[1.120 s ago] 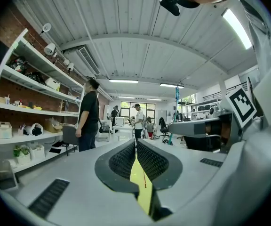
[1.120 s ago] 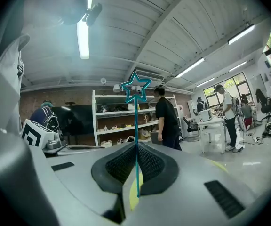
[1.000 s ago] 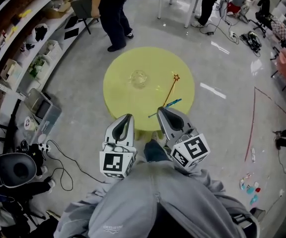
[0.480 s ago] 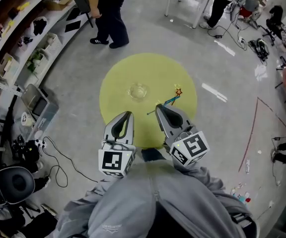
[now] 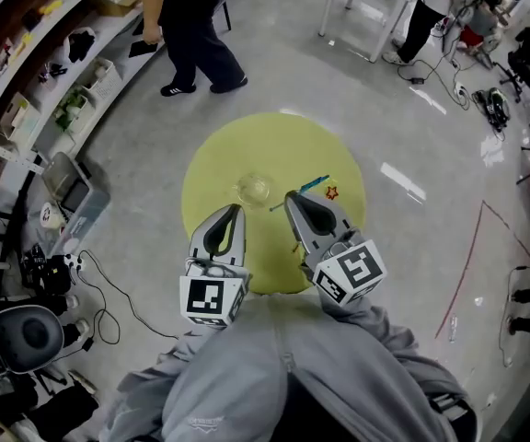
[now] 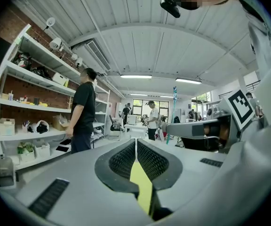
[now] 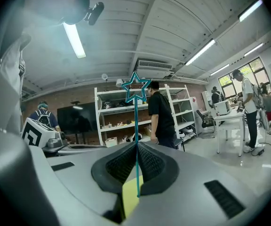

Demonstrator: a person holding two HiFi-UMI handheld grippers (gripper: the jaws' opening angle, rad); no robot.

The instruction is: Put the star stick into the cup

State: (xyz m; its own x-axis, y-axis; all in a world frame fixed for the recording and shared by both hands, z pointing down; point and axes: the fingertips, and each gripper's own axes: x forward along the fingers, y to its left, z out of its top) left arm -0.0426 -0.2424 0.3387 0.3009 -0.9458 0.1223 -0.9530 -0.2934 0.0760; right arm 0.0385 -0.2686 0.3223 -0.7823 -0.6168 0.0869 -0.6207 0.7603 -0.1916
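Two grippers are hovering over the near half of a round yellow table point(image 5: 214, 164). The right gripper point(image 5: 292, 197) is clenching a teal star stick point(image 5: 316, 183) between its closed jaws. In the right gripper view the thin shaft is running up out of the black pads, with the outlined star at its top. From the head view the stick is lying crosswise in the jaw tips. Its star end is pointing away to the right and its bare end is reaching left towards the cup point(image 5: 254, 190).

That cup is clear and is standing upright near the middle of the table, just left of the right gripper's tip and ahead of the left gripper point(image 5: 236, 209). Only the yellow of the table is showing through its inside, and the stick is sitting outside it. The left gripper is keeping its jaws pressed together on nothing.

One small red star point(image 5: 331, 192) is lying on the table just right of the held stick. A person in dark clothes point(image 5: 187, 26) is standing beyond the table beside white shelves point(image 5: 40, 72), which are carrying boxes and bins whose contents are too small to tell.
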